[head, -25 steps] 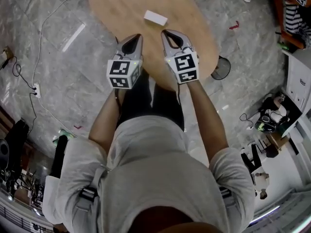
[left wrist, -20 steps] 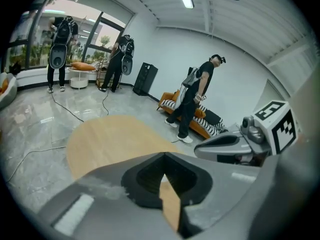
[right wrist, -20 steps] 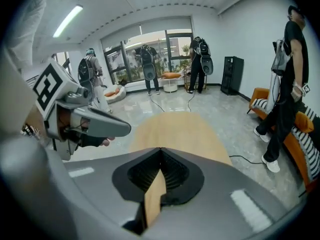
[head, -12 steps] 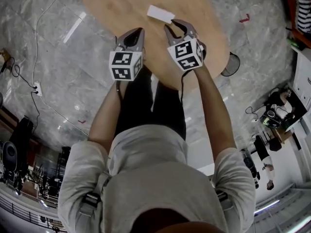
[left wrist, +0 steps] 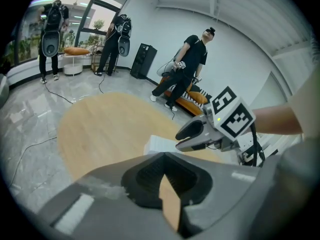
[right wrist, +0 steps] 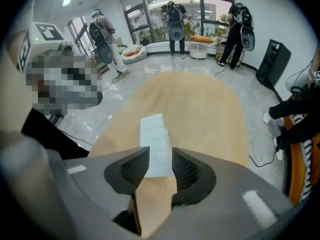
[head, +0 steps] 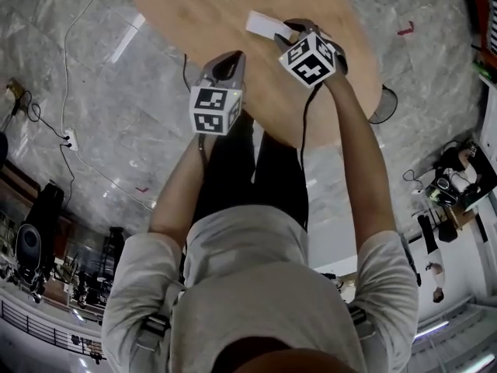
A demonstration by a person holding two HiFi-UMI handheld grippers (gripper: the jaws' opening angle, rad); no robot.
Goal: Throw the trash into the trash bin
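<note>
One oval wooden table (head: 233,14). On the table lies one white folded paper strip (head: 266,25). At the table's near side are two grippers, the left gripper (head: 233,59) and the right gripper (head: 290,31), each bearing one marker cube (head: 215,109) (two cubes in all). Beyond the table's far end stand three people with backpack rigs (right wrist: 172,21). One black tower speaker (right wrist: 272,61) stands past the table's right side.

The trash is a white piece of paper (head: 262,23), long and rectangular, with fold creases across it that divide it in several panels. It lies flat on the light wooden oval table (head: 194,22), away from its edges.
</note>
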